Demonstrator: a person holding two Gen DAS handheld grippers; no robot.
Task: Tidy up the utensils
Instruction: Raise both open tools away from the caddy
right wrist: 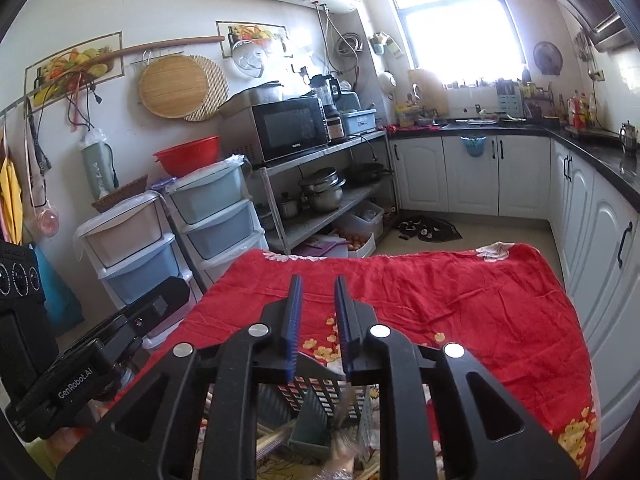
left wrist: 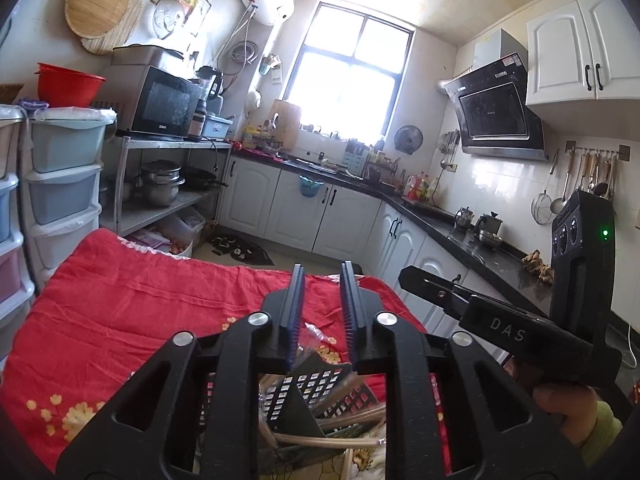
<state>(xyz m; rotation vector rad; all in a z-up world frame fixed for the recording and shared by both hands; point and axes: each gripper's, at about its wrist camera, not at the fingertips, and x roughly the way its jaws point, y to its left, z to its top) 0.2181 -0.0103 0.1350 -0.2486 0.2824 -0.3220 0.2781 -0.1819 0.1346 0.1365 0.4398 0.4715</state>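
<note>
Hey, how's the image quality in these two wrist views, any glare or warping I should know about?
Left wrist view: the window is blown out white, washing the ceiling; fisheye bends the cabinets. Right wrist view: the window glares too; the slotted basket below the right gripper sits in shade, partly hidden.

Two grippers [left wrist: 320, 276] [right wrist: 316, 284], one slotted basket [left wrist: 304, 396], one red cloth [left wrist: 140, 304]

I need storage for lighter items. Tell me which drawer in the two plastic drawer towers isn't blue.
The top drawer of the left-hand tower: it is pale beige-pink, while the drawers of the right tower are blue-grey.
</note>
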